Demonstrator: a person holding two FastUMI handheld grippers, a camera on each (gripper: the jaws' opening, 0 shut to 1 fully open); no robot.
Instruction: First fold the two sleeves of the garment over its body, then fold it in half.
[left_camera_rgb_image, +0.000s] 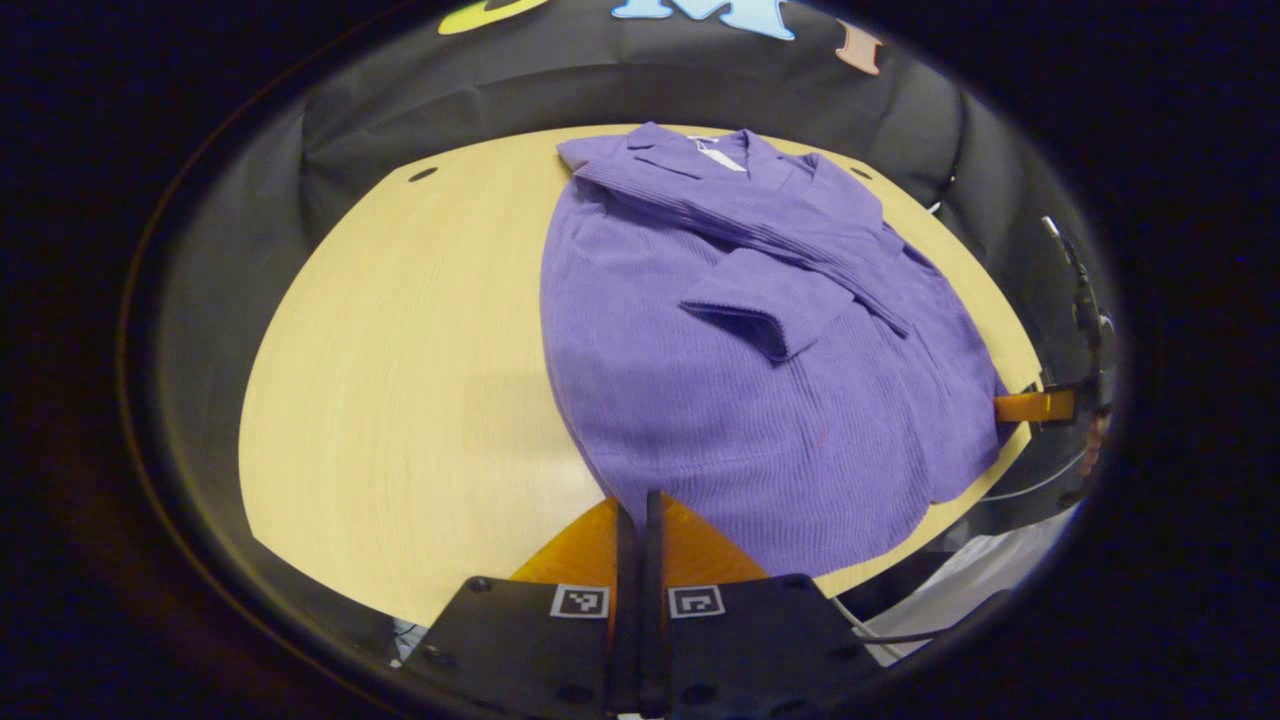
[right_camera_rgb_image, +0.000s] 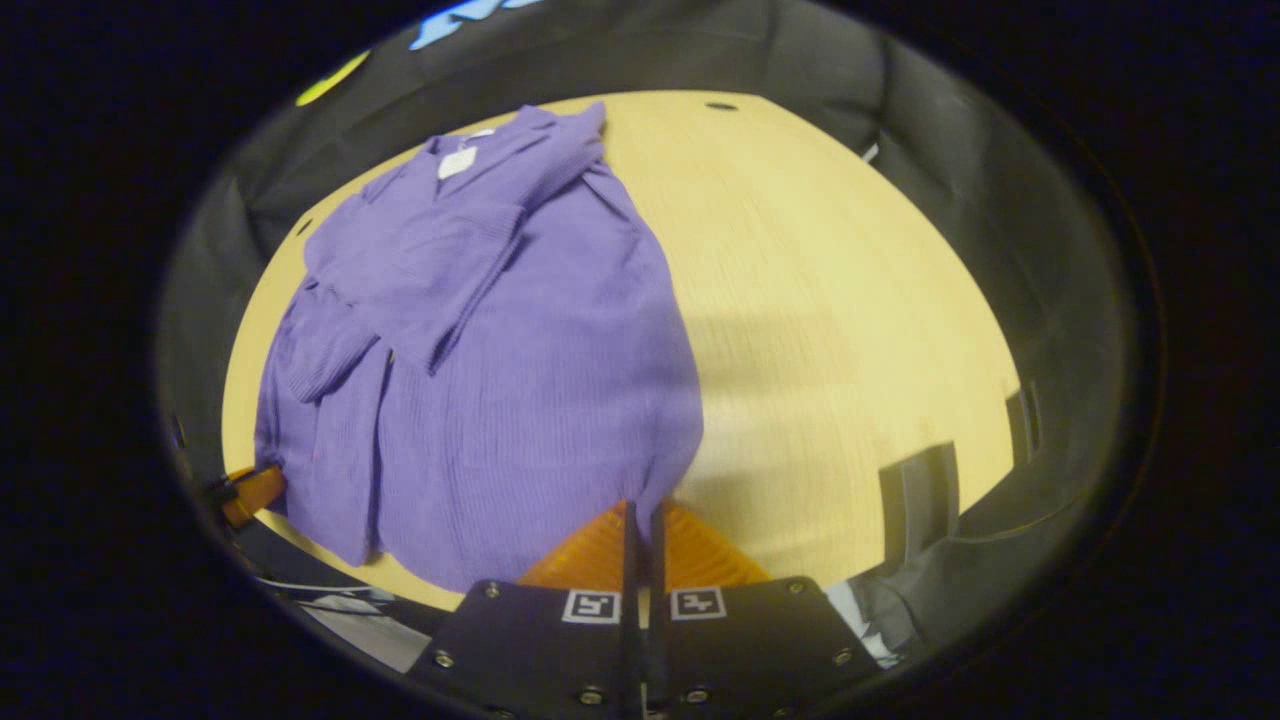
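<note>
On the pale wooden bench (left_camera_rgb_image: 400, 380) lies a purple ribbed garment (left_camera_rgb_image: 700, 400), spread flat with its collar toward the booth wall and its hem toward the near edge. Both sleeves are folded across the body: one sleeve (left_camera_rgb_image: 770, 310) ends in a turned cuff near the middle of the chest, and the other runs diagonally beneath it from the collar side. A white label (right_camera_rgb_image: 458, 162) shows inside the neckline.

Left gripper view: the left tool (left_camera_rgb_image: 638, 505) sits at the near bench edge, its fingers pressed together with only a thin slit between them, their tips at the garment's hem; whether cloth is caught between them cannot be told. At the far right hem corner the other tool's tip touches the cloth.

Right gripper view: the right tool (right_camera_rgb_image: 643, 515) has its fingers pressed together at the hem's corner, and a grip on the fabric cannot be confirmed.
</note>
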